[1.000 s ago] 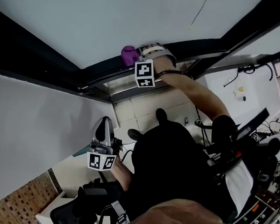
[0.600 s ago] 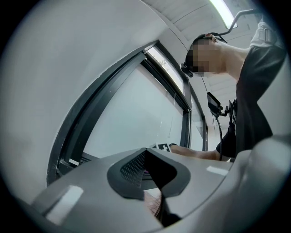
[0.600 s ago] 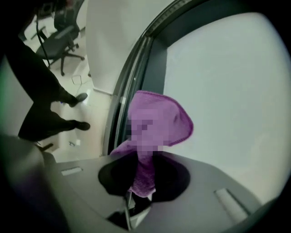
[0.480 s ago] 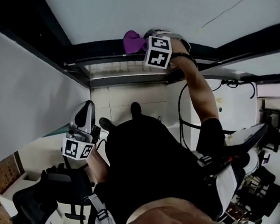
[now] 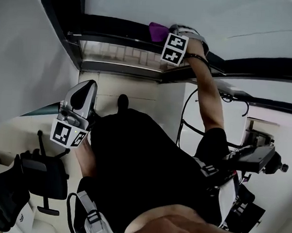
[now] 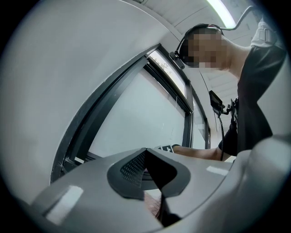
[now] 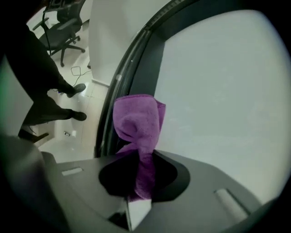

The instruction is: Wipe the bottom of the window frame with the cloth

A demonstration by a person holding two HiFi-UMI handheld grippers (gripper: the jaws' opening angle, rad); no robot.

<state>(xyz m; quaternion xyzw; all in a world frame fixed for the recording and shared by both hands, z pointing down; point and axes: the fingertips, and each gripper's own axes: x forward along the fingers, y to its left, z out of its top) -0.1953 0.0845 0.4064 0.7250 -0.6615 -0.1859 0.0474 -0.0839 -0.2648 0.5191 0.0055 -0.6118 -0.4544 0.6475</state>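
— Up at the window frame [image 5: 117, 26], what does the right gripper [image 7: 138, 184] have?
— Its jaws pinch a purple cloth [image 7: 136, 120]; the bunched end sticks out at the dark frame, beside the pale pane [image 7: 218, 82].
— And the left gripper [image 6: 146, 157]?
— Low by the person's side, well apart from the frame, jaws pressed together with nothing between them.

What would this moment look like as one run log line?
right gripper: shut on purple cloth | cloth: at black window frame | left gripper: shut, empty, away from frame
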